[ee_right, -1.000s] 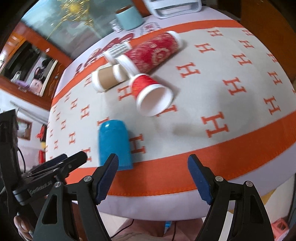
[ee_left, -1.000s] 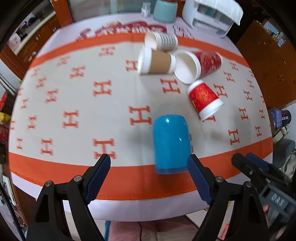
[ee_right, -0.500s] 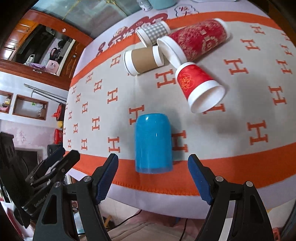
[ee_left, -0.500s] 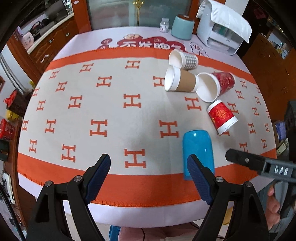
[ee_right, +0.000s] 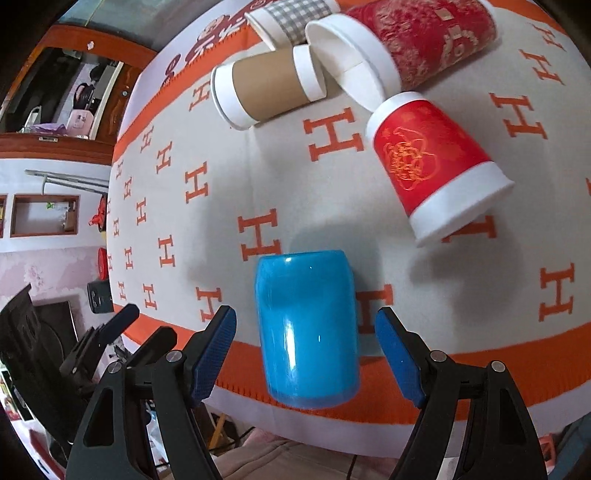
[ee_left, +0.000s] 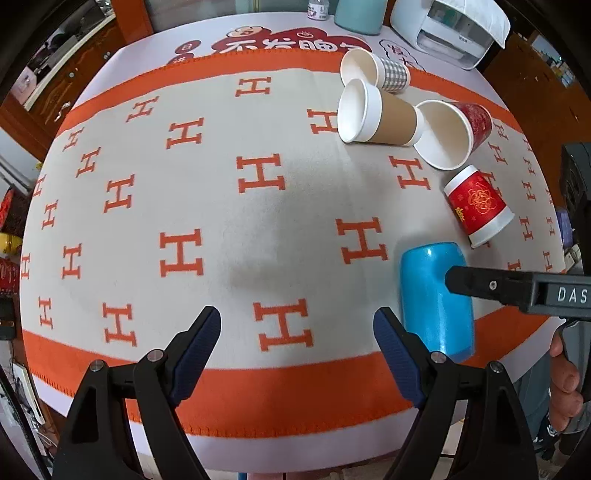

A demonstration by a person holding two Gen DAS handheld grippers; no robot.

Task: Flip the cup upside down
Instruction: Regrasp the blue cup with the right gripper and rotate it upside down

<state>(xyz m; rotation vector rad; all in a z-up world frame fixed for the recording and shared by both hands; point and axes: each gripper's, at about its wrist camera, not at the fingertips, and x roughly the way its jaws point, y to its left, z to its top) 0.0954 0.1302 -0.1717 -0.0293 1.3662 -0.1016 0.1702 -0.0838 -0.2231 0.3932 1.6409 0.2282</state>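
A blue cup (ee_right: 308, 330) lies on its side near the table's front edge, its rim toward me. My right gripper (ee_right: 304, 349) is open, its blue-padded fingers on either side of the cup without touching it. The cup also shows in the left wrist view (ee_left: 436, 301), partly behind one black finger (ee_left: 517, 290) of the right gripper. My left gripper (ee_left: 297, 345) is open and empty, to the left of the cup above the cloth.
Several paper cups lie on their sides behind: a small red one (ee_right: 432, 162), a brown one (ee_right: 269, 88), a large red one (ee_right: 406, 40) and a checked one (ee_right: 291, 16). The orange-and-beige cloth (ee_left: 221, 192) covers the table. A white appliance (ee_left: 450, 29) stands at the back.
My right gripper has moved in on the blue cup, which now sits between its open fingers. My left gripper has drifted left, away from the cup.
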